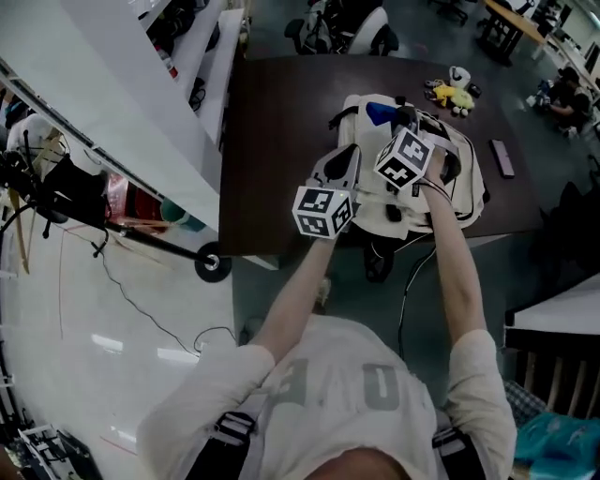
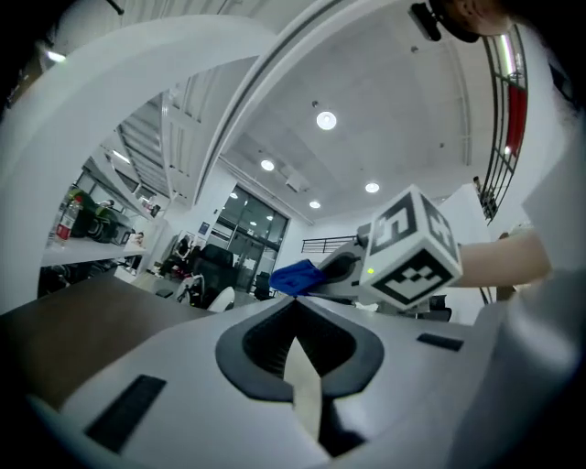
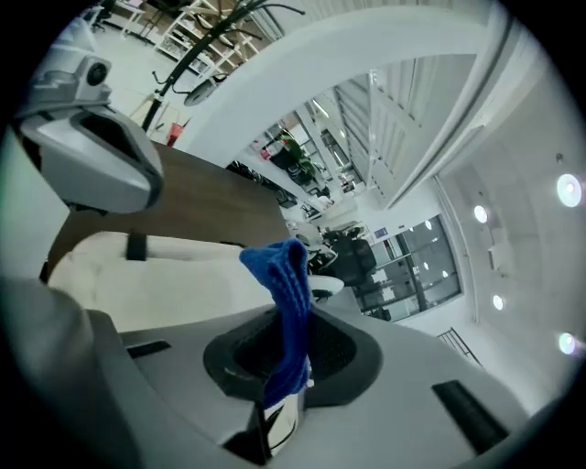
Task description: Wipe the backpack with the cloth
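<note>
- table (image 1: 281,141): dark brown wood-look top, matte; the backpack sits on its near half, plus a few small items further back
- backpack (image 1: 469,187): cream/white with black straps, lying flat on the table near the front edge; both tongs are over it
- right gripper (image 3: 288,321): jaws clamped on the cloth (image 3: 284,275); the blue fabric sticks up out of the tips and flops over; in the head view it is held above the backpack's far end
- left gripper (image 2: 295,307): jaws together at the tips; a pale strip shows in the slot lower down, can't tell what it is; in the head view it sits at the backpack's left edge
- left gripper view: looks across the table at the right gripper's marker cube with the cloth poking out beside it
- other items on the table: yellow plush toy (image 1: 452,94) at the far right; dark flat bar (image 1: 503,157) near the right edge, well apart from the backpack
- room: white shelving (image 1: 141,103) to the left; office chairs (image 1: 347,28) beyond the table; white ceiling with round recessed lights (image 2: 326,120); glass-fronted wall (image 2: 252,220) at the back
- floor: grey-green, glossy; black cable (image 1: 141,300) trailing at the left
</note>
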The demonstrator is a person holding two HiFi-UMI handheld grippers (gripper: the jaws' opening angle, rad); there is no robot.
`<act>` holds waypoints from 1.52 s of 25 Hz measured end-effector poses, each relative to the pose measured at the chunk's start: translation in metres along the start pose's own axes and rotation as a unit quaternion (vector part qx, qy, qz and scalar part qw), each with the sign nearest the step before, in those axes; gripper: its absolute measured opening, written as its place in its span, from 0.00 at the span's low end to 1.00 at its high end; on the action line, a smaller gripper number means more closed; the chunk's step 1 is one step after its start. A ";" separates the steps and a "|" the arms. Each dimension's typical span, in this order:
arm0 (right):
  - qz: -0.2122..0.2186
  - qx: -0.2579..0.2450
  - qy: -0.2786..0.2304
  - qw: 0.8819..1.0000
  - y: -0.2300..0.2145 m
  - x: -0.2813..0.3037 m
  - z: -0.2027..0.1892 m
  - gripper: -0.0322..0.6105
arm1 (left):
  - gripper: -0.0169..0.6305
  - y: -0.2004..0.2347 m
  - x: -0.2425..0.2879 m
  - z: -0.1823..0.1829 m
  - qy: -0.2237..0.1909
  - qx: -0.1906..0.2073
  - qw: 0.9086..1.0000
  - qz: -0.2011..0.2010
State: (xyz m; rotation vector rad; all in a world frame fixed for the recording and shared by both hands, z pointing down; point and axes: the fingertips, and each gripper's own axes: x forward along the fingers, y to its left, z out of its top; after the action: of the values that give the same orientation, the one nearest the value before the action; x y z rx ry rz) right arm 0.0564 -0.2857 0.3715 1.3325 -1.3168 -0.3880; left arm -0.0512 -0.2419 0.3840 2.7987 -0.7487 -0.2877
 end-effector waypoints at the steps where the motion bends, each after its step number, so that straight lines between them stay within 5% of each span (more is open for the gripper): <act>1: -0.003 0.005 0.009 1.000 -0.014 0.013 -0.004 0.11 | 0.03 0.000 0.012 -0.001 0.005 -0.002 1.000 -0.012; 7: 0.015 0.031 0.046 0.998 -0.054 0.083 -0.036 0.11 | 0.03 0.006 0.054 -0.029 0.055 0.001 0.998 -0.041; 16: 0.102 0.021 0.053 0.993 0.004 0.169 -0.049 0.11 | 0.03 0.013 0.067 -0.058 0.090 0.013 0.996 -0.023; 32: 0.081 -0.051 0.028 0.995 0.034 0.120 -0.030 0.11 | 0.03 0.024 0.066 -0.060 0.074 0.004 0.997 -0.004; 38: 0.070 -0.103 0.023 0.992 0.060 0.083 -0.020 0.11 | 0.03 0.026 0.057 -0.045 0.037 -0.010 0.999 -0.005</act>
State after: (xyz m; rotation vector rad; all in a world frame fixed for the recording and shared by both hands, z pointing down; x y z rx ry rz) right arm 0.0716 -0.3277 0.4661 1.0654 -1.2874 -0.3829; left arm -0.0041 -0.2855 0.4272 2.7778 -0.7119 -0.1910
